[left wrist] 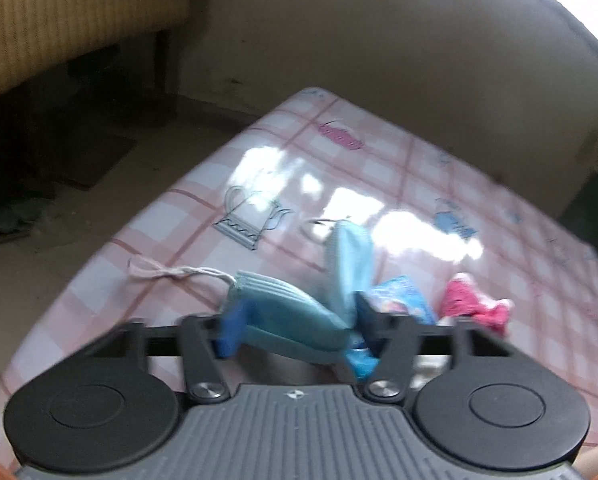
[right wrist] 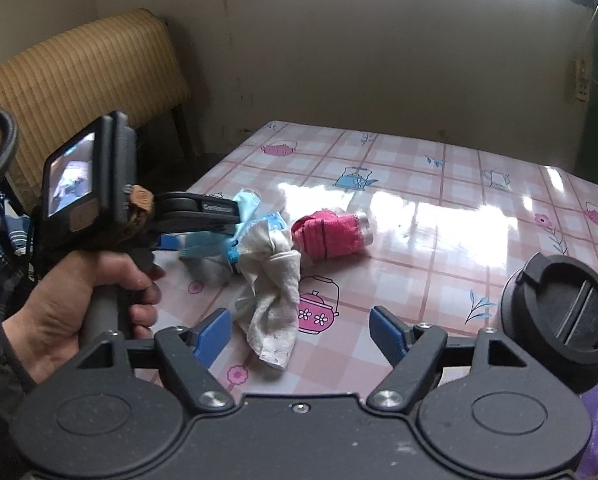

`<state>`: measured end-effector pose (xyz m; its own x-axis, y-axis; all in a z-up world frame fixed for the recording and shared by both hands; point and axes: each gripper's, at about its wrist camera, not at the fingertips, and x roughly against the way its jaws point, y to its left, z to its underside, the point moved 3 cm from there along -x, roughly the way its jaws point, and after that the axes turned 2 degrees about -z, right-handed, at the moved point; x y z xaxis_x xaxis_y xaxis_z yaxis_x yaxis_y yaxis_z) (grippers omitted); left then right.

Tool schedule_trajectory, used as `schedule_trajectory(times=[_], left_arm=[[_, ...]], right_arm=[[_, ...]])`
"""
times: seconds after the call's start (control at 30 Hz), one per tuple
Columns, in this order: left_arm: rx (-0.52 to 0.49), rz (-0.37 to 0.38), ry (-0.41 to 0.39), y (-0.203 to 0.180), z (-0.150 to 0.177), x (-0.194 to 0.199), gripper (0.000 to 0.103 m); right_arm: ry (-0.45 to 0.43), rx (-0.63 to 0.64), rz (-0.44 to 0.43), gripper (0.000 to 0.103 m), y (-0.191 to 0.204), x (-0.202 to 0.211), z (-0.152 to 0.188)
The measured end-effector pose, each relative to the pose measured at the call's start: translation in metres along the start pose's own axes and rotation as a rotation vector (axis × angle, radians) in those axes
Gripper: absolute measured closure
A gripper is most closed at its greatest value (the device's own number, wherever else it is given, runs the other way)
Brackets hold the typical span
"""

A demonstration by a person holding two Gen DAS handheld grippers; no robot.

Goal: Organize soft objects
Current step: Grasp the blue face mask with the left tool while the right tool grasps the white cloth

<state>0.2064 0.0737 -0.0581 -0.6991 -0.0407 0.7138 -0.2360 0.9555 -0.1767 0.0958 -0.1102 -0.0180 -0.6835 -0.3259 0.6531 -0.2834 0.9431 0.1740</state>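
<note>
Our left tongs (left wrist: 295, 320) pinch the light blue face mask (left wrist: 299, 304), lifting it clear of the pile. Our right tongs (right wrist: 301, 334) stand spread, the knotted white cloth (right wrist: 271, 280) between their tips on the counter (right wrist: 439, 240), the pink sock (right wrist: 331, 236) just beyond.

Bare tablecloth (right wrist: 439, 240) right of pink bundle (right wrist: 331, 234) (black lid (right wrist: 559, 320) nearer).
</note>
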Motion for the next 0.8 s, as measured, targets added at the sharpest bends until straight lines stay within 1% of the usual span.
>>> schedule_trajectory(times=[0.03, 0.13, 0.3, 0.4, 0.47, 0.53, 0.67, 0.73, 0.77, 0.8], left_arm=[[-0.021, 0.001, -0.012, 0.000, 0.000, 0.005, 0.078], [-0.044, 0.028, -0.026, 0.005, 0.003, 0.016, 0.085], [-0.089, 0.047, -0.040, 0.018, 0.018, 0.047, 0.086], [-0.115, 0.045, -0.051, 0.023, 0.030, 0.066, 0.086], [-0.113, 0.050, -0.047, 0.029, 0.040, 0.077, 0.086], [-0.105, 0.051, -0.043, 0.035, 0.044, 0.081, 0.086], [-0.094, 0.043, -0.035, 0.038, 0.053, 0.079, 0.086], [-0.099, 0.040, -0.029, 0.036, 0.055, 0.077, 0.086], [-0.101, 0.040, -0.030, 0.035, 0.055, 0.078, 0.086], [-0.097, 0.040, -0.031, 0.034, 0.054, 0.078, 0.086]], right_arm=[[0.004, 0.001, -0.002, 0.014, 0.000, -0.003, 0.000], [0.014, -0.003, -0.013, 0.014, 0.001, -0.014, 0.000], [0.043, -0.001, -0.055, 0.014, 0.009, -0.041, -0.004], [0.051, -0.008, -0.056, 0.014, 0.015, -0.062, -0.010], [0.057, -0.008, -0.053, 0.014, 0.018, -0.078, -0.014], [0.071, -0.015, -0.032, 0.014, 0.020, -0.096, -0.018], [0.066, -0.017, -0.026, 0.015, 0.022, -0.122, -0.023], [0.080, -0.003, -0.040, 0.031, 0.025, -0.130, -0.025], [0.097, 0.016, -0.028, 0.056, 0.027, -0.135, -0.025], [0.108, 0.035, -0.012, 0.072, 0.028, -0.135, -0.024]])
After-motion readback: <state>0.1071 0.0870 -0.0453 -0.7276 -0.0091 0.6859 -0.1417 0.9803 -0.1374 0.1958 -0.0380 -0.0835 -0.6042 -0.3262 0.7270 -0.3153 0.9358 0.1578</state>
